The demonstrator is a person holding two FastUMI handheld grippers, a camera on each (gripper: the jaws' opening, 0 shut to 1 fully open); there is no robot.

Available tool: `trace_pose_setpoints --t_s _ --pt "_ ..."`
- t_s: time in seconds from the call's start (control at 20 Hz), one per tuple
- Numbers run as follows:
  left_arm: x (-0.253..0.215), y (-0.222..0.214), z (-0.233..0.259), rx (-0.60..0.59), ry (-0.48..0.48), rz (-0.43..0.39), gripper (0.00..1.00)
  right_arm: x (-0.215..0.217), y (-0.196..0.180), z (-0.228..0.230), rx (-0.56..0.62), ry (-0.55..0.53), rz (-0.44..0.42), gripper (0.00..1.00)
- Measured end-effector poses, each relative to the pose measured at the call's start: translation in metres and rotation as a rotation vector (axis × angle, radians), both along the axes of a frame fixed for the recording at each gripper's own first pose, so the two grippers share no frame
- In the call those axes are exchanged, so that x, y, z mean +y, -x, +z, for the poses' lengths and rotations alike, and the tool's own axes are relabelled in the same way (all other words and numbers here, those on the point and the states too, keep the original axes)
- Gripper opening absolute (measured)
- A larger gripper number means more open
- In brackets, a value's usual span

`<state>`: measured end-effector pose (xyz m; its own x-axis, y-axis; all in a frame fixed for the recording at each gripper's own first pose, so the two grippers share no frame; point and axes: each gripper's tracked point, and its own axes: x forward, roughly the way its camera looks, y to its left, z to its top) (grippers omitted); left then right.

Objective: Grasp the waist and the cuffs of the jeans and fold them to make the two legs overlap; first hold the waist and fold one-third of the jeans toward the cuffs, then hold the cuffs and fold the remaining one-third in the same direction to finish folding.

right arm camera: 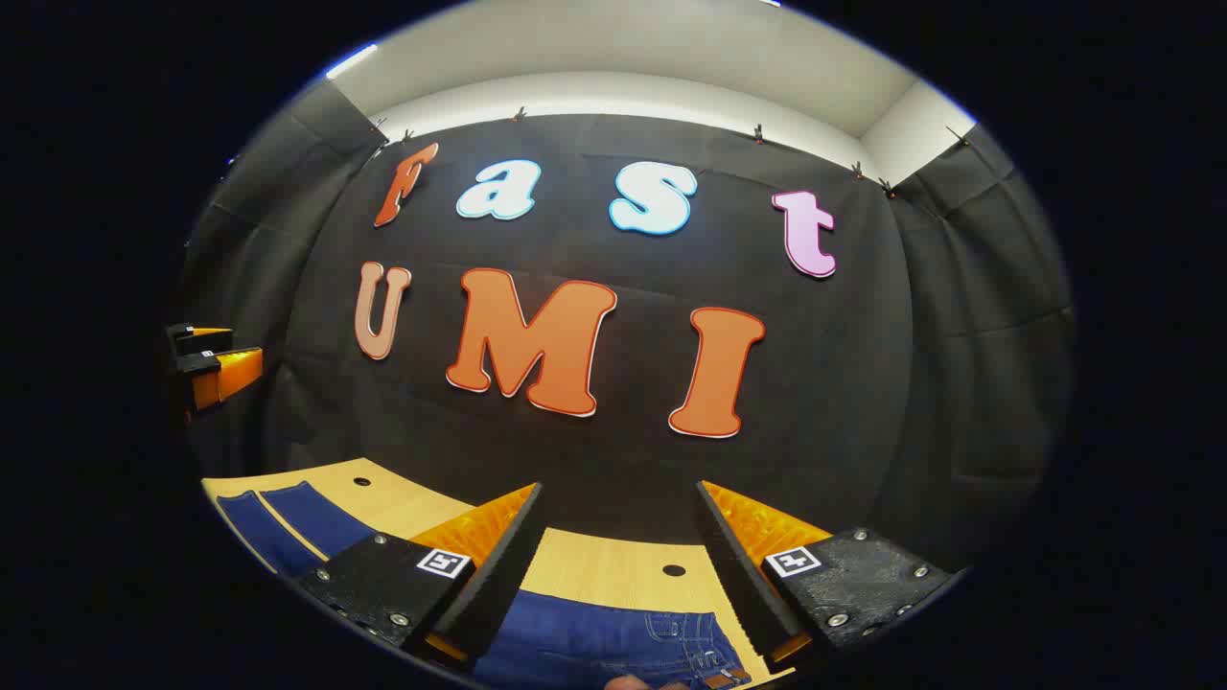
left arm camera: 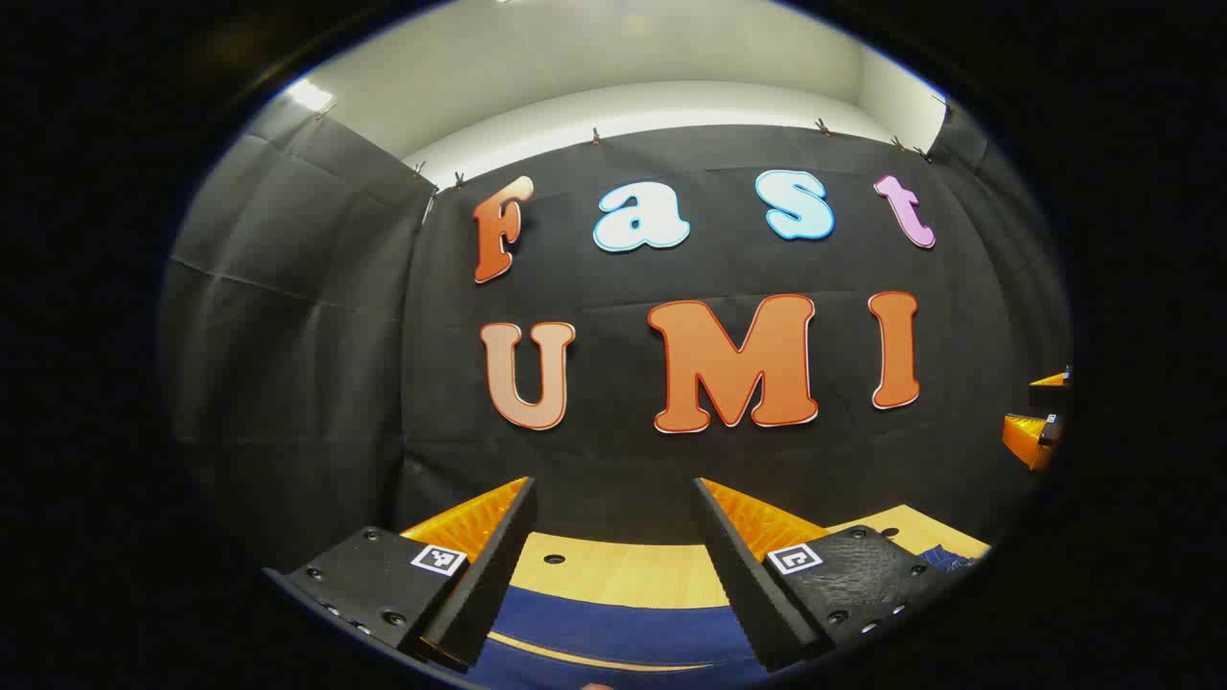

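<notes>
Item: jeans [right arm camera: 613, 647], blue denim, lying flat on the pale wooden table [right arm camera: 613, 570]; I see the waist end with its stitched pocket below my right tool [right arm camera: 618, 546], and two leg strips [right arm camera: 288, 527] running off to the left in the right gripper view, side by side with a sliver of table between them. In the left gripper view, a broad band of the denim [left arm camera: 613, 623] lies below my left tool [left arm camera: 613, 537], with a further scrap at the lower right edge. Tools: both stand with their fingers spread wide, nothing between them, both held above the cloth and not touching it as far as I can tell. Each tool also appears at the rim of the other's view, the right tool at the right edge of the left gripper view and the left tool at the left edge of the right gripper view. Progress, by my judgement: nothing folded yet; the legs look unstacked, so the leg overlap, the waist third and the cuff third all remain.
</notes>
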<state>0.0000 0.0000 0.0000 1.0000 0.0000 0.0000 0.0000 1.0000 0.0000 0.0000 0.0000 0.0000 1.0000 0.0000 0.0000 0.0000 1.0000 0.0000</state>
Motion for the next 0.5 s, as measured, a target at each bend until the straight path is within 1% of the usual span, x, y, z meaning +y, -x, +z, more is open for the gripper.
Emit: trace_pose_setpoints --t_s 0.05,0.2,0.3,0.4,0.5 --pt "0.004 -0.003 0.001 -0.008 -0.001 0.000 1.00 0.002 -0.002 0.001 0.000 -0.005 -0.009 0.96" --pt "0.017 -0.009 0.002 -0.017 0.018 -0.011 1.00 0.006 -0.006 0.001 0.004 -0.006 -0.033 0.96" --pt "0.025 -0.015 -0.004 -0.003 0.015 -0.015 1.00 0.011 -0.007 0.005 0.004 -0.011 -0.052 0.96" --pt "0.026 -0.018 -0.009 0.005 0.016 -0.027 0.99 0.021 -0.005 0.002 0.017 -0.020 -0.056 0.96" --pt "0.021 -0.018 -0.013 0.008 0.029 -0.047 1.00 0.032 -0.004 0.004 0.018 -0.020 -0.057 0.96"
